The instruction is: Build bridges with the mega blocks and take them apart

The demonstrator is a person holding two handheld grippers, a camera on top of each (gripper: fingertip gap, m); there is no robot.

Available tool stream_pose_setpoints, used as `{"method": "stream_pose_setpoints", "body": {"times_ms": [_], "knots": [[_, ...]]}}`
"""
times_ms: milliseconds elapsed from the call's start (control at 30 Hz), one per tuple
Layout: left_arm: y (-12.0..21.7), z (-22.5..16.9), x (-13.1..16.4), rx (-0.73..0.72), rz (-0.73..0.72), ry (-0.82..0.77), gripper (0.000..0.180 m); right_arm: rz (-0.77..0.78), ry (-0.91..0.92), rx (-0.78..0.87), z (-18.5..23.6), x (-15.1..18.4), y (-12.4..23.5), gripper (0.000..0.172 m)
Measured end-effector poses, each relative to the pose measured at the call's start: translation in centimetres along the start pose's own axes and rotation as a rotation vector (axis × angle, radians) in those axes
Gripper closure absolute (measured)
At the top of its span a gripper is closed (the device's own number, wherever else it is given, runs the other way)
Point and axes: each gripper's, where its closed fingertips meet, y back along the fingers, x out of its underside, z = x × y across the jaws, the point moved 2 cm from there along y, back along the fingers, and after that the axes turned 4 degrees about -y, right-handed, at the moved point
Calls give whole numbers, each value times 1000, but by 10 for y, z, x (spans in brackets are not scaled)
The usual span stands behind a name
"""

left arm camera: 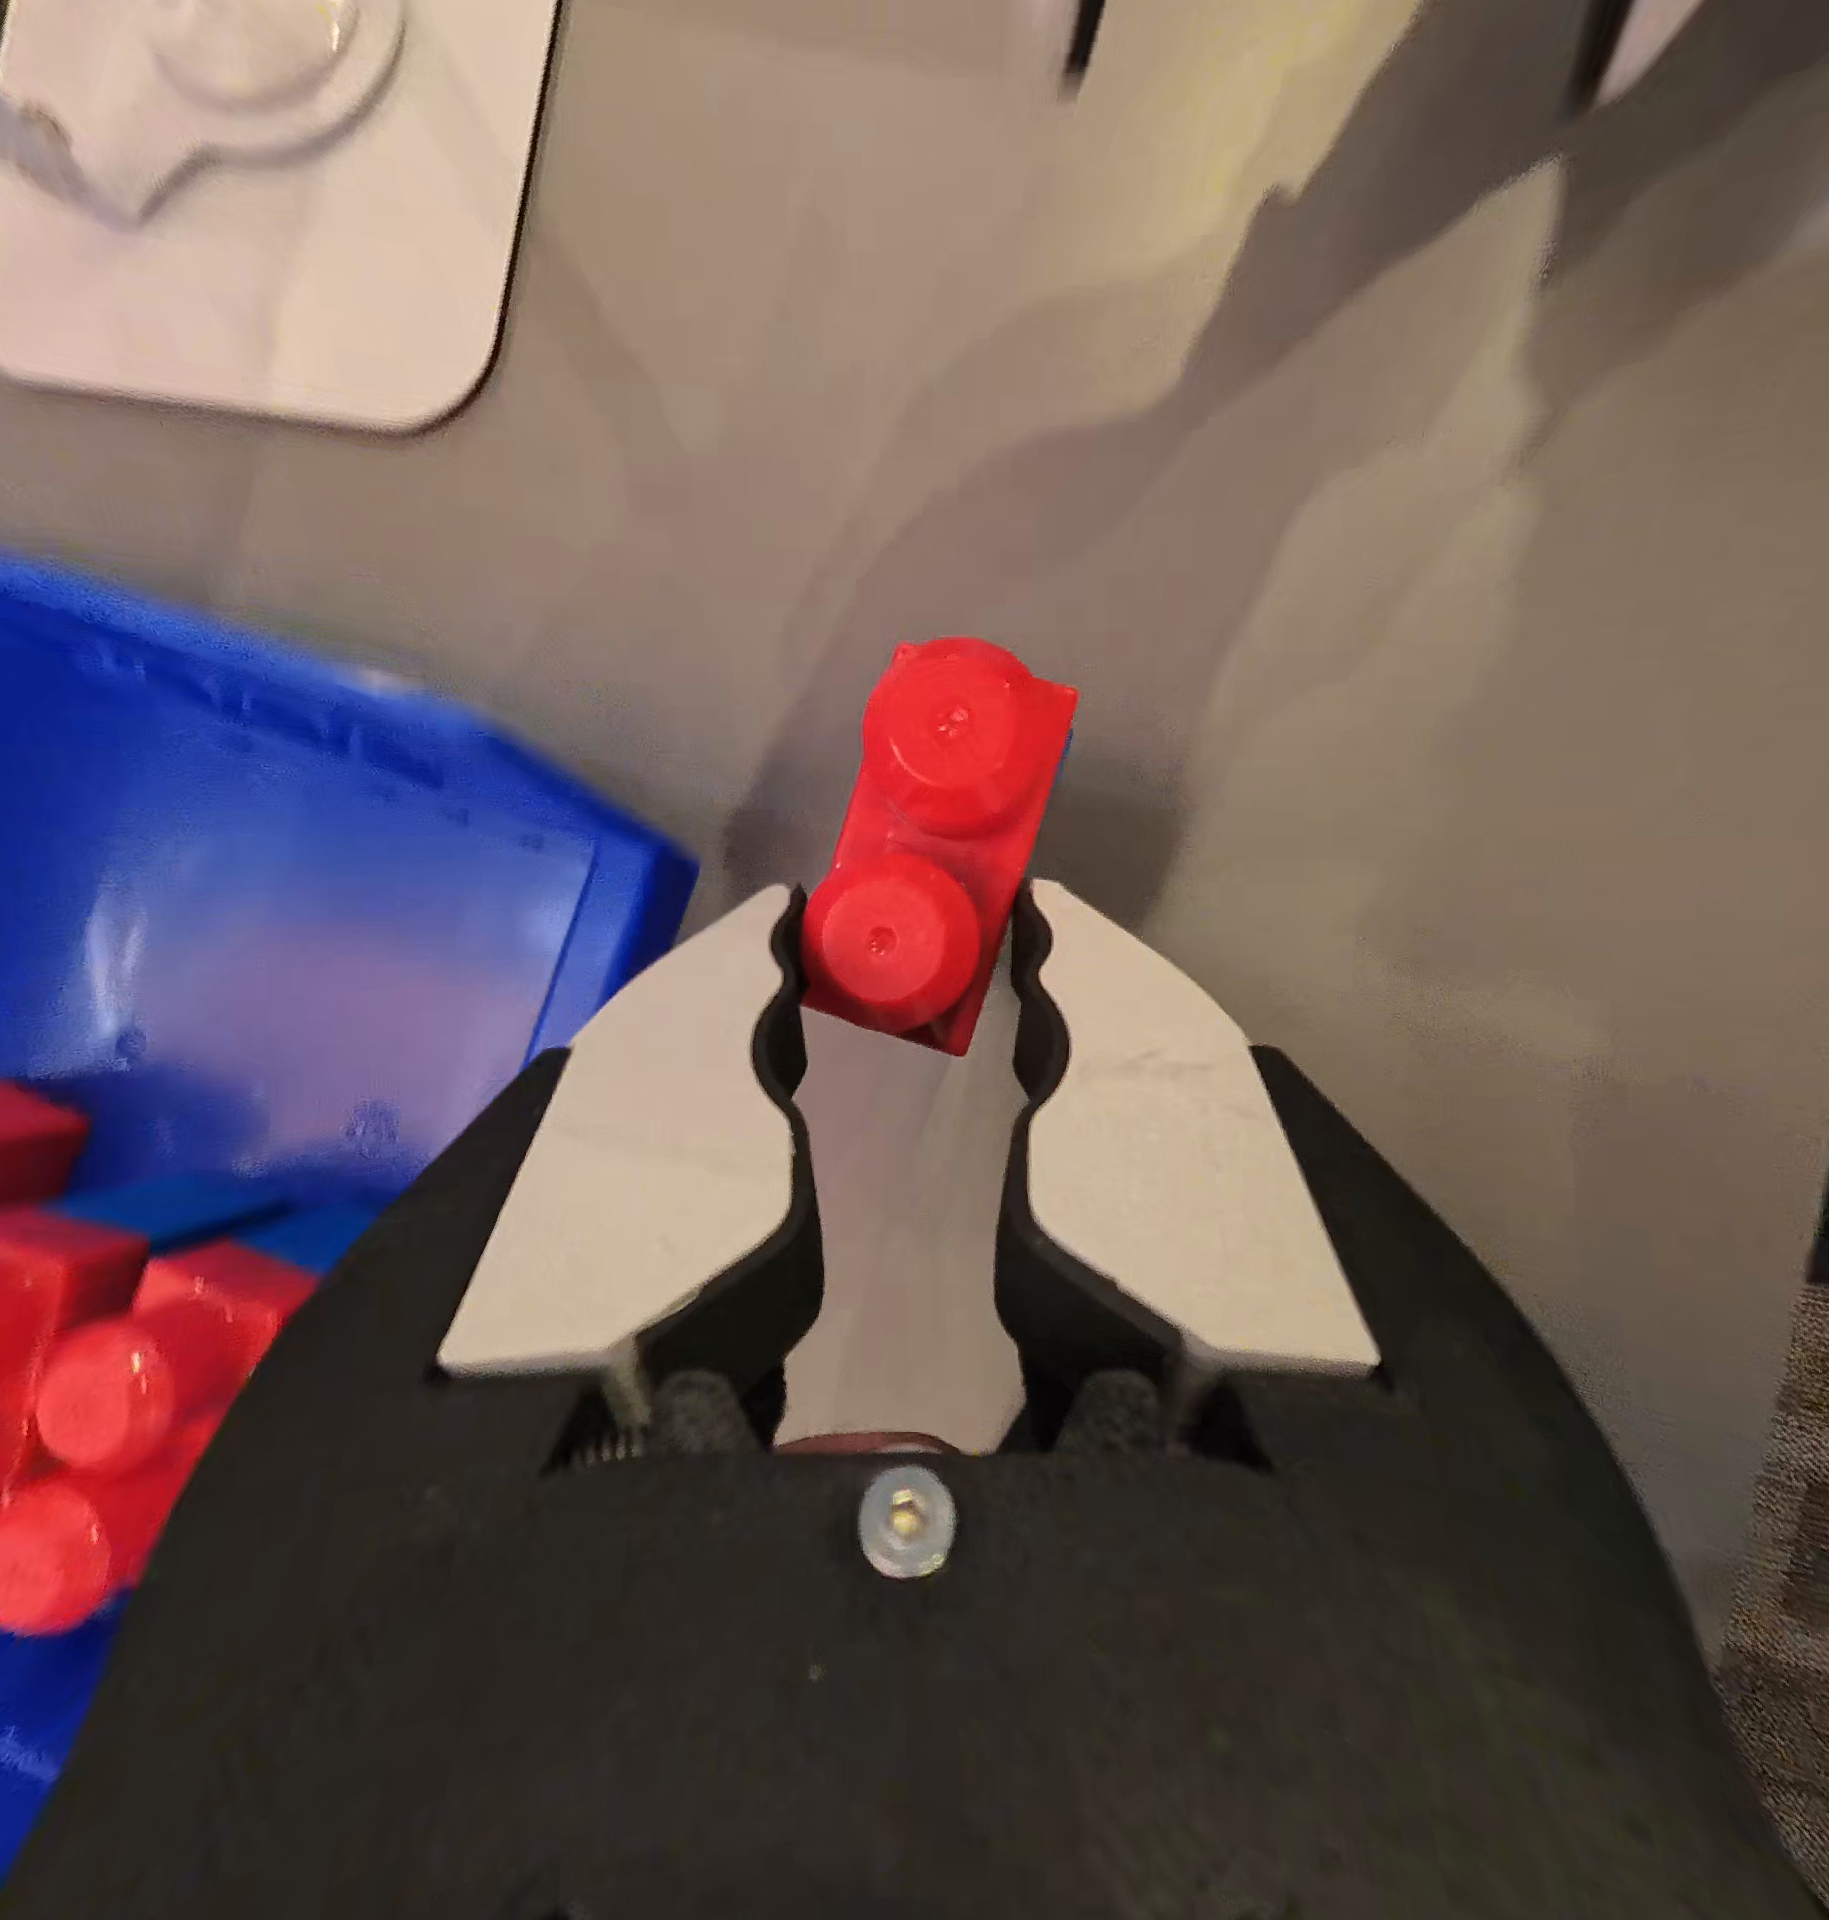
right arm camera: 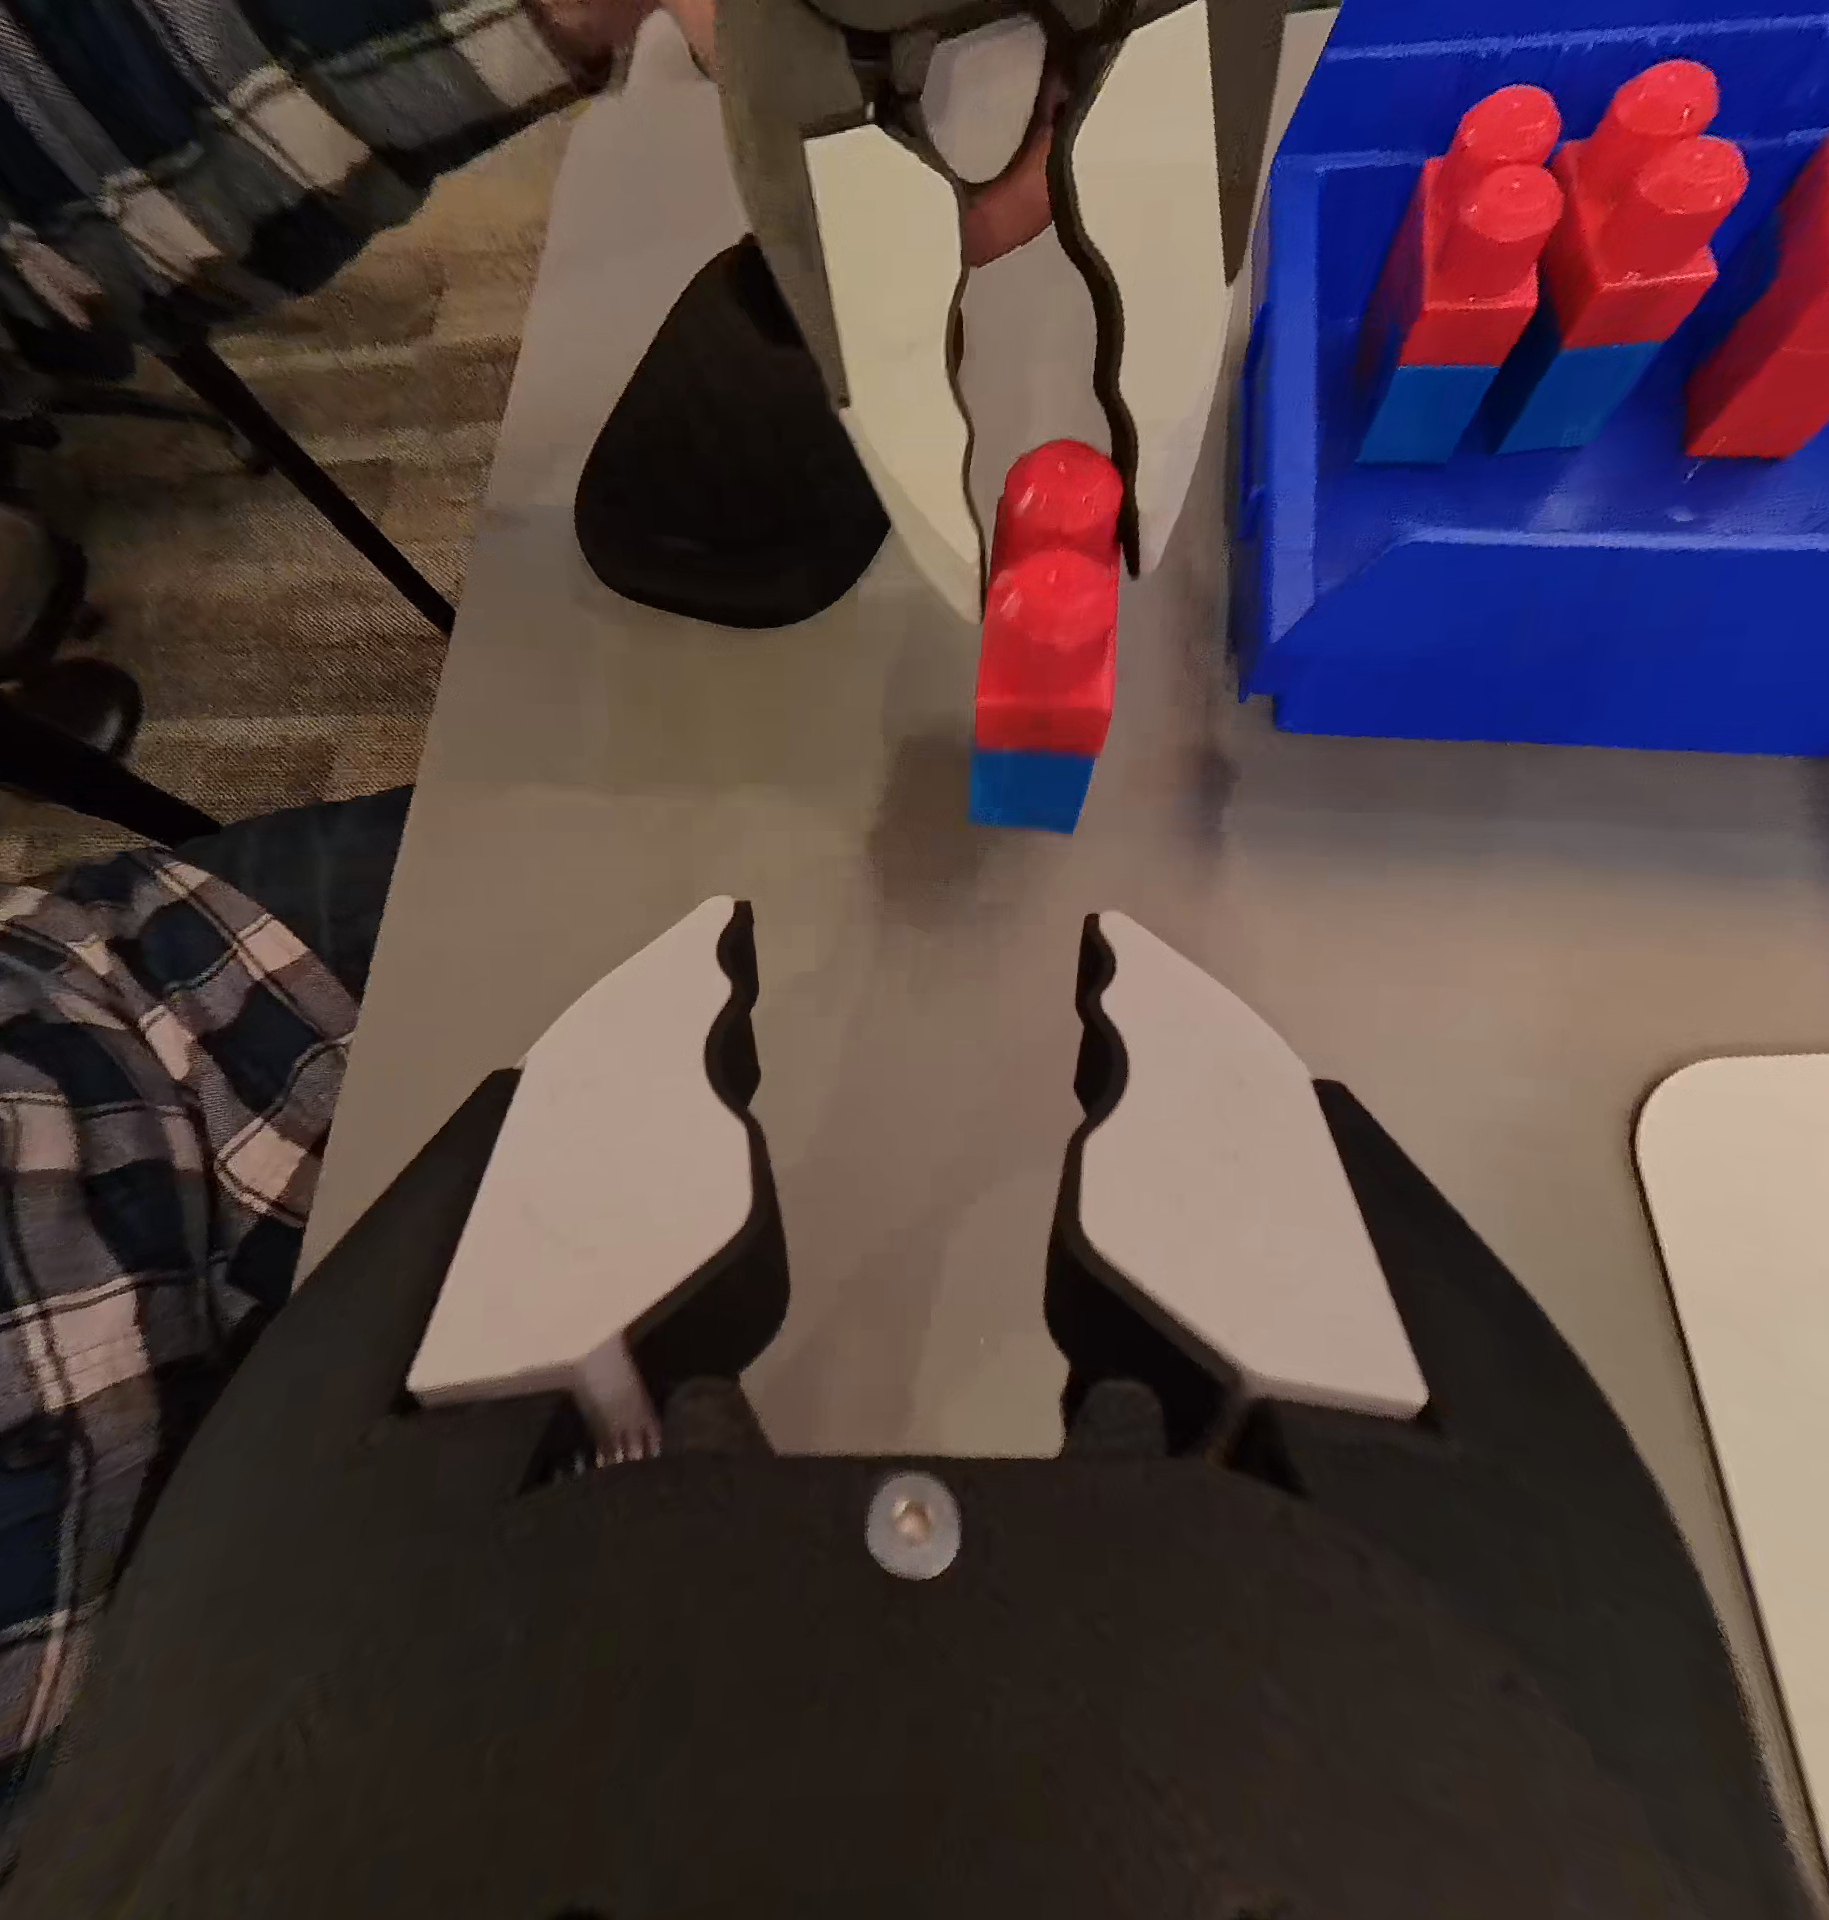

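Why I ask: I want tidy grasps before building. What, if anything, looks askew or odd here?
The red-and-blue block in the left gripper sits twisted, gripped only at its near end, the rest jutting past the fingertips. The right gripper is open. Blocks in the blue bin stand upright.

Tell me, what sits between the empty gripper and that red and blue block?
Nothing: in the right wrist view, only bare grey table separates the right gripper from the red and blue block.

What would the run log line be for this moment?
left gripper: shut on red-and-blue block over table | right gripper: open, nothing between fingers | blue bin: more blocks inside
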Motion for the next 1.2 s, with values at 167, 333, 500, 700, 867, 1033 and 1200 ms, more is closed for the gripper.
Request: {"method": "stream_pose_setpoints", "body": {"times_ms": [167, 333, 500, 700, 867, 1033, 1200], "knots": [[-13, -23, -61, 78, 6, -53, 144, 37, 1, 34, -5, 0, -10, 115], [-18, -28, -98, 97, -8, -90, 145, 50, 10, 47, -7, 12, 2, 135], [1, -11, -137, -102, -147, -96, 113, -194, -139, 9, -14, -2, 52, 135], [31, -9, -194, -551, -457, -194, 80, -742, -463, -294, -14, -26, 136, 135], [31, -29, -240, -749, -649, -283, 83, -940, -561, -436, -5, -20, 158, 136], [18, -38, -259, -733, -737, -299, 77, -1055, -569, -456, 4, -17, 170, 135], [26, -44, -269, -829, -795, -351, 99, -1099, -571, -491, 11, -17, 176, 135]]}}
